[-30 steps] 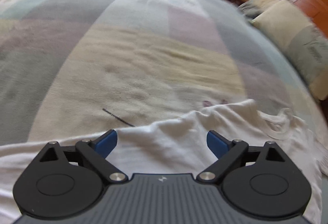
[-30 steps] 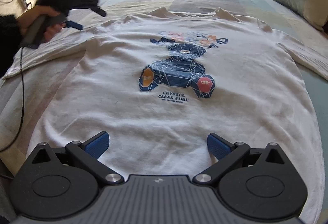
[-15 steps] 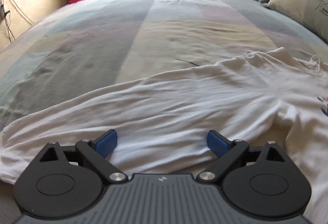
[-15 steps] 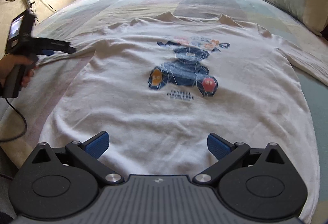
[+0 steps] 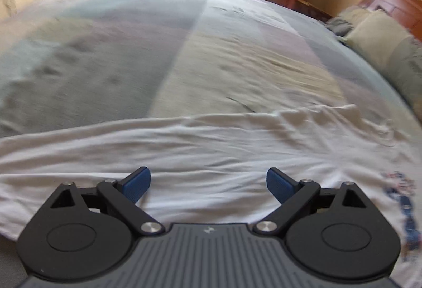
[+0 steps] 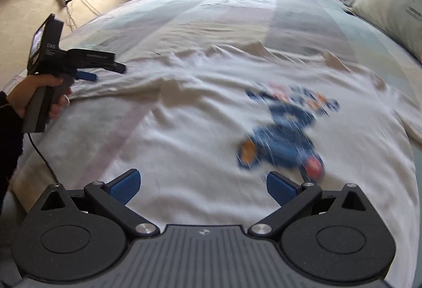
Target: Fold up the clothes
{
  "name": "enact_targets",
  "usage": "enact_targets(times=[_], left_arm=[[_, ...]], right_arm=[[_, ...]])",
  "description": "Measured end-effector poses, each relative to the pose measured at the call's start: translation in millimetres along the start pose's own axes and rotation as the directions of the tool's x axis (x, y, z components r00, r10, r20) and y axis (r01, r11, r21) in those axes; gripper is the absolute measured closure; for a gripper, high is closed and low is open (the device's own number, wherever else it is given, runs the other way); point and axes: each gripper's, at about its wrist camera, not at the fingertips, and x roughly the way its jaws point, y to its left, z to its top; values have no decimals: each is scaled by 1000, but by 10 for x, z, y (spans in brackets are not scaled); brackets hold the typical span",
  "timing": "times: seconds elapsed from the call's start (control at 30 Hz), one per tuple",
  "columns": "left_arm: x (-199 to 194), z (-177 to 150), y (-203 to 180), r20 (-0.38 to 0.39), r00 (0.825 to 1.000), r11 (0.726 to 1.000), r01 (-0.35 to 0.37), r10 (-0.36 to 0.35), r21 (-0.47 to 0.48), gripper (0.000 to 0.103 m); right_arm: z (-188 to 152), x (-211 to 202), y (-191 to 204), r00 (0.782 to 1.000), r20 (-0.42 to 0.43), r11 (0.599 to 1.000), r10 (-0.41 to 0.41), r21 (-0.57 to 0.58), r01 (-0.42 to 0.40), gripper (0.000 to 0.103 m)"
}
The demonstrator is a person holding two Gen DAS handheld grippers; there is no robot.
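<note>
White tee lies face-up, spread flat on the bed, neckline toward the far side. Front print: blue bear-like graphic w/ orange and red patches, blurred, so any lettering under it can't be read. Fabric rumpled, esp. around collar and shoulders. Left sleeve stretched out sideways, creased along its length; in the left wrist view it runs as a long wrinkled band across the bedspread. Right sleeve angled out near frame edge. Hem nearest the right wrist cam.
</note>
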Motion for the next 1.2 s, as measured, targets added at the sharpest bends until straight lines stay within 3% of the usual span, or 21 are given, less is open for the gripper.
enact_targets(times=[0.2,0.27,0.4,0.53,0.63,0.9,1.2], left_arm=[[62,-49,69,59,982,983,182,-181,-15,8],[137,-109,107,74,979,981,191,-189,-23,8],[82,-147,72,86,978,981,185,-189,52,7],[88,-136,117,75,975,977,209,-211,33,6],[57,-131,122,82,978,982,188,-190,31,6],[38,-114,153,82,981,985,174,-175,17,6],[56,-114,122,77,982,985,169,-171,32,6]], right_arm=[[421,505,327,999,-28,992,-18,-126,14,0],[548,734,469,998,-53,982,-36,-188,26,0],[752,1133,692,996,-53,955,-75,-292,57,0],[824,1219,724,997,-73,969,-11,-248,-8,0],[861,1255,734,995,-92,977,43,-203,-61,0],[962,1348,761,974,-129,977,189,-76,-199,0],[1067,1627,821,984,-94,985,152,-65,-158,0]])
